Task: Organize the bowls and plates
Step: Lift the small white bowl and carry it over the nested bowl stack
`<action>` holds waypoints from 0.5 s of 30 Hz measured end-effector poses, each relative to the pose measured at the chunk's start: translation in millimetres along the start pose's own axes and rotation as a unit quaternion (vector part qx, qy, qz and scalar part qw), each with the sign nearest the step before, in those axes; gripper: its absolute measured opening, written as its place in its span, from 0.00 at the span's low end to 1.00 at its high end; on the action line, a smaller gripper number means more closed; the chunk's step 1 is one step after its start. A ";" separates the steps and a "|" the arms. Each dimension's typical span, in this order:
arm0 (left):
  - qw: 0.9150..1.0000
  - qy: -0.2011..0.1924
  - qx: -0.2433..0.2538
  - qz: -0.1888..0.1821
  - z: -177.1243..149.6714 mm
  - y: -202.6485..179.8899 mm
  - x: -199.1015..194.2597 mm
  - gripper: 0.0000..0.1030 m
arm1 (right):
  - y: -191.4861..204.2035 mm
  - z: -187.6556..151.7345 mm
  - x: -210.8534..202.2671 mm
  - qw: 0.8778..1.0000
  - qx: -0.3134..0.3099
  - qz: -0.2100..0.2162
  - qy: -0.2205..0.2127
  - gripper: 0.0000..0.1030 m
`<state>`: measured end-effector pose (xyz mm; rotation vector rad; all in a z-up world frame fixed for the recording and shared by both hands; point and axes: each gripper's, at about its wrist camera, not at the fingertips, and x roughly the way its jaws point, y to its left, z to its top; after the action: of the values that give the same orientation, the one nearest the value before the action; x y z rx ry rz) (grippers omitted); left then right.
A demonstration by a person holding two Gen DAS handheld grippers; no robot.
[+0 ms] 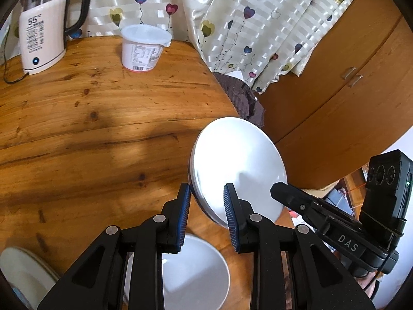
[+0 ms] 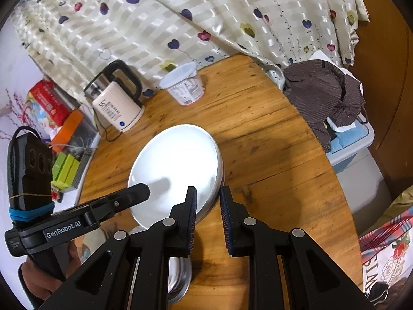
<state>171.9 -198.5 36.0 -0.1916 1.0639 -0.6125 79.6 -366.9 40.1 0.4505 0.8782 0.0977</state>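
Wooden counter [image 2: 271, 139], round-edged, heart-print curtain [image 2: 180, 20] hanging behind it. Electric kettle [image 1: 44, 33] and a white lidded tub [image 1: 143, 49] stand at the far edge, near each other but apart.

White plate [image 1: 237, 165] is up off the counter, tilted on edge, near the right-hand edge. Left gripper [image 1: 206, 201] has its blue-padded fingers [image 1: 183, 219] on either side of the plate's near rim, one pad at the back face, one at the front; the fingers look closed on it. Right gripper [image 2: 207, 206] comes at the same plate [image 2: 175, 170] from the other side, fingers astride the rim, apparently pinching it too.

Under the left gripper, a white bowl [image 1: 196, 271] sits on the counter at the near edge. Cream-coloured plate [image 1: 23, 271], blurred, at the near-left edge. Brown cloth [image 2: 325, 98] heaped on a bin beyond the right edge.
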 end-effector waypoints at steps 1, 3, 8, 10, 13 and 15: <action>1.000 -0.003 0.000 0.001 -2.1 0.2 -4.4 0.27 | 2.9 -2.1 -2.0 1.000 -0.002 0.000 0.000 0.17; 1.000 -0.008 0.001 0.002 -5.4 0.5 -12.0 0.27 | 9.0 -5.4 -6.4 1.000 -0.007 0.002 -0.001 0.17; 1.000 -0.024 0.000 0.000 -14.2 0.0 -32.8 0.27 | 22.9 -12.2 -17.8 1.000 -0.017 0.008 -0.006 0.17; 1.000 -0.028 -0.002 0.002 -18.5 1.1 -40.1 0.27 | 27.7 -14.4 -21.4 1.000 -0.021 0.010 -0.007 0.17; 0.999 -0.031 -0.006 0.004 -26.3 5.1 -49.1 0.27 | 35.9 -19.0 -25.3 1.000 -0.027 0.014 -0.007 0.17; 0.999 -0.032 -0.010 0.003 -30.7 8.2 -53.6 0.27 | 40.9 -22.3 -27.4 0.999 -0.030 0.017 -0.007 0.17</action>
<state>130.4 -157.7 58.2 -0.2231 1.0079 -0.5862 49.2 -329.6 64.7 0.4104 0.8521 0.1514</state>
